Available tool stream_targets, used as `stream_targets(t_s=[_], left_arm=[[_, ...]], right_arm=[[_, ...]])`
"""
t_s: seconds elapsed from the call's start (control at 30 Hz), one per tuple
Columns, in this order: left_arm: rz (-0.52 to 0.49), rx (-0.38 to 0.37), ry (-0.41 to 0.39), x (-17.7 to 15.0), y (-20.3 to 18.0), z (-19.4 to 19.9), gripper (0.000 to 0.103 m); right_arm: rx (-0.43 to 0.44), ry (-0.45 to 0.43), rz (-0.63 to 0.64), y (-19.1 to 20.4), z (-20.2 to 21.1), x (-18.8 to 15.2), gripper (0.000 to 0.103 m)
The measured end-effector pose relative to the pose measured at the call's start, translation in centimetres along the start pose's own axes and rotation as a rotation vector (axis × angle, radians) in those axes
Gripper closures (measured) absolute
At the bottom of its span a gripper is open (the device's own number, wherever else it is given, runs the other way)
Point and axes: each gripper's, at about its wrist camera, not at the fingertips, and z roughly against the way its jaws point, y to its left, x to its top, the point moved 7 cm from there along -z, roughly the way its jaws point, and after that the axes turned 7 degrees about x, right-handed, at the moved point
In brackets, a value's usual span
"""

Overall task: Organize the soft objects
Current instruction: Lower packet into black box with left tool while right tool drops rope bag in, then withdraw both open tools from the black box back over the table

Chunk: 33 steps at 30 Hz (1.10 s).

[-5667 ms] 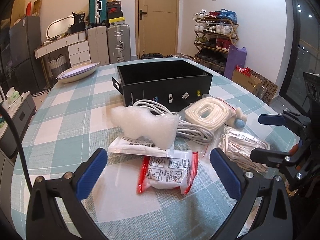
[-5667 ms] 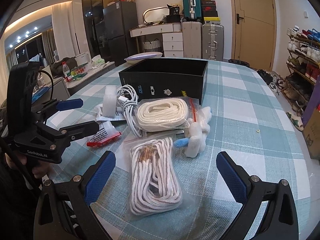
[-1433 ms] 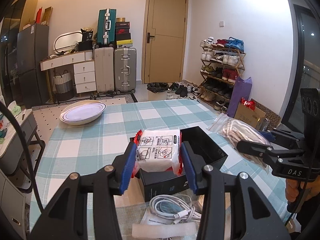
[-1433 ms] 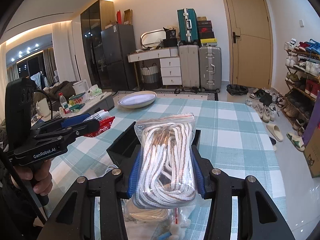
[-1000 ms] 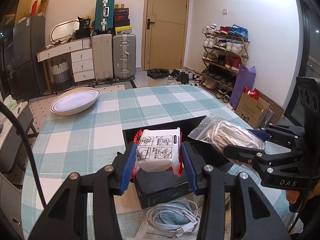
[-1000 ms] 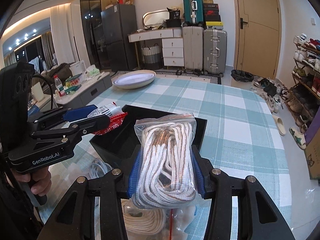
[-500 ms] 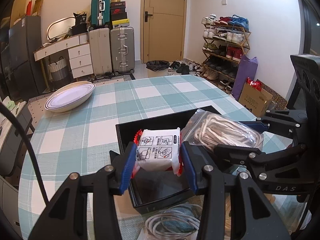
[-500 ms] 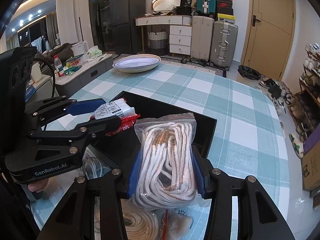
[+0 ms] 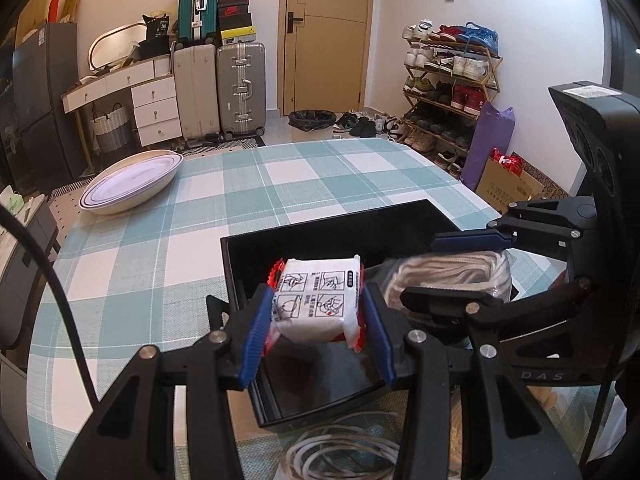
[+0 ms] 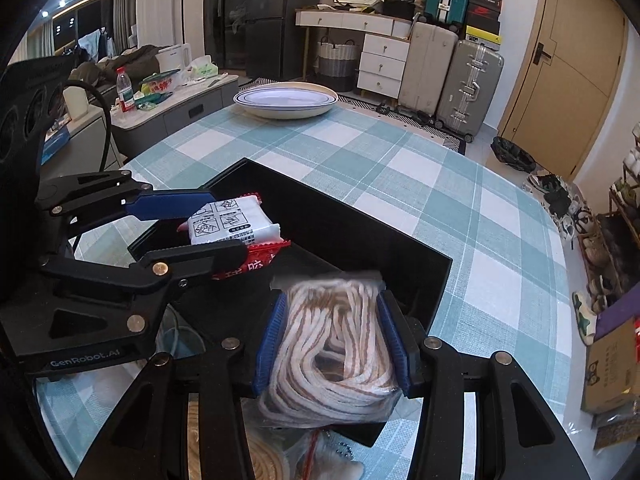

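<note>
Your left tool [image 9: 317, 322] is clenched on a white packet [image 9: 318, 300] with red crimped edges and printed diagrams, and holds it over the near left part of the open black box [image 9: 344, 236]. Your right tool [image 10: 332, 340] is clamped on a clear bag of white rope [image 10: 336, 344], and holds it over the near right part of the same box, just beside the packet; from the right wrist view the bag's top edge is blurred. Neither item rests on the box floor as far as the views show.

The box sits on the surface [image 9: 192, 216], which wears a teal and white checked cloth. Against the near wall of the box lies a coil of white cable [image 9: 340, 452], and from the right wrist view another coil of pale rope [image 10: 260, 460] shows below your tool. A shallow white dish [image 9: 130, 184] with a dark rim line stands at the far left edge of the surface, well apart from the box.

Beyond the surface you have a wooden door [image 9: 328, 36], two grey suitcases [image 9: 220, 88] with a teal one [image 9: 198, 4] stacked above, a white chest of drawers [image 9: 156, 108], a shoe rack [image 9: 452, 80] along the right wall and a cardboard carton [image 9: 508, 184] on the floor.
</note>
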Motion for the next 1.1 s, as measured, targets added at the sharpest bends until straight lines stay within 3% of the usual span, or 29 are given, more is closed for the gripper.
stream_targets(t_s=[0.5,0.67,0.73,0.87,0.93,1.0,1.1], left_arm=[[-0.013,-0.005,0.006,-0.2,0.2,-0.1,0.058],[-0.006,-0.012,0.007,-0.3,0.2,0.0,0.058],[-0.001,-0.024,0.007,-0.4,0.2,0.1,0.057],[-0.001,-0.040,0.008,-0.5,0.1,0.5,0.053],[-0.009,-0.045,0.001,-0.5,-0.1,0.8,0.050],[-0.021,-0.046,-0.009,-0.5,-0.4,1.2,0.049],[-0.021,-0.045,-0.018,-0.5,-0.5,2.0,0.036]], right_arm=[[0.061,0.045,-0.076,0.0,-0.8,-0.5,0.057],[0.039,0.000,-0.063,0.1,-0.4,-0.6,0.054],[0.002,-0.027,-0.051,0.0,-0.1,-0.7,0.044],[-0.020,-0.086,-0.055,-0.4,1.3,-0.8,0.034],[-0.033,-0.118,-0.055,-0.6,2.4,-0.7,0.019],[-0.053,-0.145,-0.058,-0.7,3.6,-0.8,0.014],[-0.057,-0.156,-0.070,-0.8,5.1,-1.3,0.006]])
